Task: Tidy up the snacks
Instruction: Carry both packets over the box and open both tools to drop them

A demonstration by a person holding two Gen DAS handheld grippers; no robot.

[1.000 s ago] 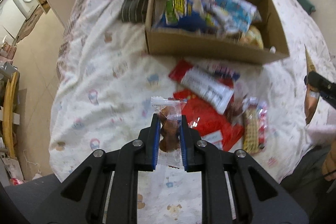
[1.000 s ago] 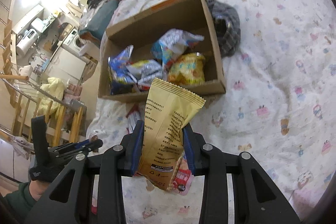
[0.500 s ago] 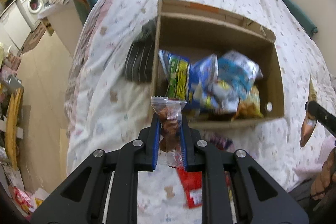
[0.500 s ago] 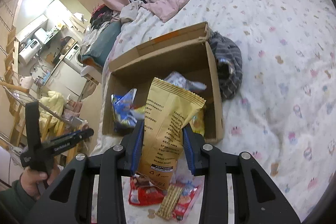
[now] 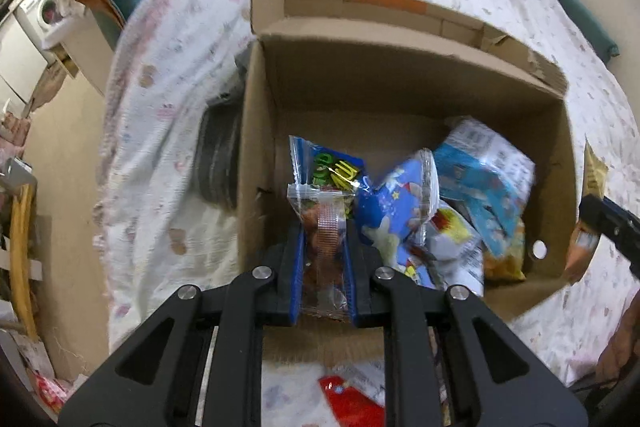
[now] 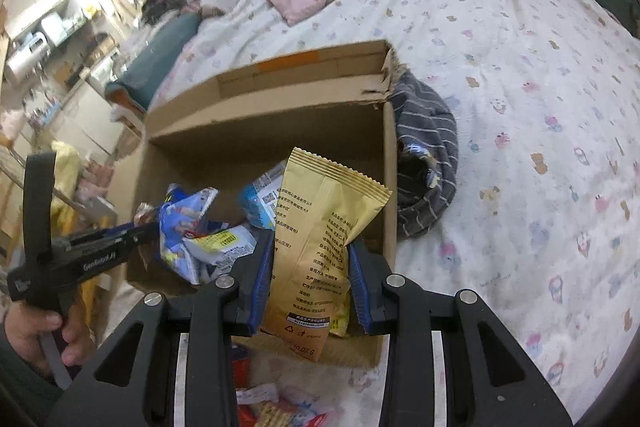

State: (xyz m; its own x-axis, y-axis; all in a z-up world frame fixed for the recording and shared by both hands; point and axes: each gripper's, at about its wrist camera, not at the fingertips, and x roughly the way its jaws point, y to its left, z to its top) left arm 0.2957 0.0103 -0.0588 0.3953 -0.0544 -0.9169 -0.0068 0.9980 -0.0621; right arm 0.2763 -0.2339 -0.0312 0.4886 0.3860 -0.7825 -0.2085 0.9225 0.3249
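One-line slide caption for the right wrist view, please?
Right gripper holds a tan snack pouch over the open cardboard box of snacks on the bed.

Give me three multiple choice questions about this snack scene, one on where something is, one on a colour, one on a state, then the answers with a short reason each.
1. Where does the striped grey cloth lie?
A. inside the cardboard box
B. on the bedspread beside the box's outer wall
C. on the floor

2. What colour is the packet in the right gripper?
A. golden tan
B. red
C. green

3. What state is the left gripper in?
A. open and empty
B. shut on a clear snack packet
C. shut on a blue bag

Answers: 1 B, the cloth sits outside the cardboard box against its side. 2 A, the tan packet is gold with dark print. 3 B, both pads press the clear snack packet.
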